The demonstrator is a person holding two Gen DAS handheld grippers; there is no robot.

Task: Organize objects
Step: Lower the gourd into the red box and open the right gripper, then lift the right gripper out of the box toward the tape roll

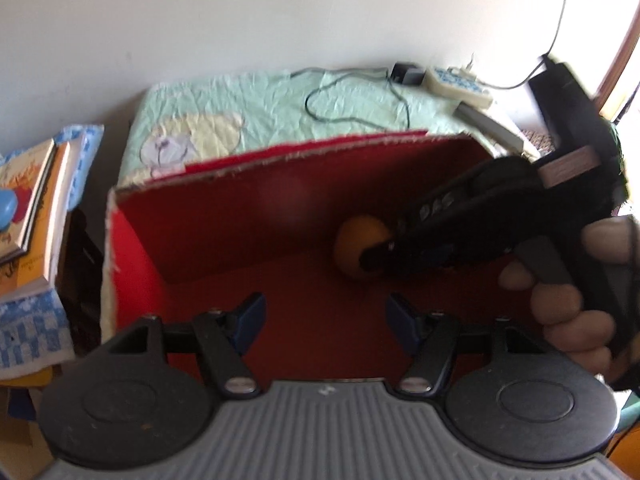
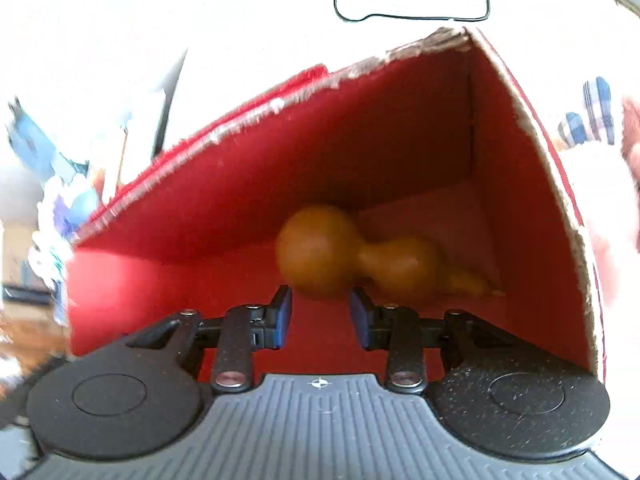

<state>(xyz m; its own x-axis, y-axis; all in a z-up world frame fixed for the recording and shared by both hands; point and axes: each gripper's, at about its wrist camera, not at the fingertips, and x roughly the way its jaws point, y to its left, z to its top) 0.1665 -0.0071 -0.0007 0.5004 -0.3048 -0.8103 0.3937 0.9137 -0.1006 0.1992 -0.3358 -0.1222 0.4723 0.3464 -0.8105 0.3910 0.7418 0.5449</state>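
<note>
A red open box (image 1: 240,216) stands on a pale green cloth. In the right wrist view the box's red back wall (image 2: 300,168) fills the frame. A brown gourd-shaped object (image 2: 320,252) lies on the box floor against the back wall. My right gripper (image 2: 320,304) is open, its blue pads just in front of the gourd's big bulb, apart from it. In the left wrist view the right gripper (image 1: 380,254) reaches into the box from the right, at the gourd (image 1: 356,244). My left gripper (image 1: 324,312) is open and empty above the box's front.
A stack of books (image 1: 32,208) stands left of the box. A black cable (image 1: 352,96), a charger and a power strip (image 1: 456,84) lie on the cloth (image 1: 240,100) behind it. A white wall is at the back.
</note>
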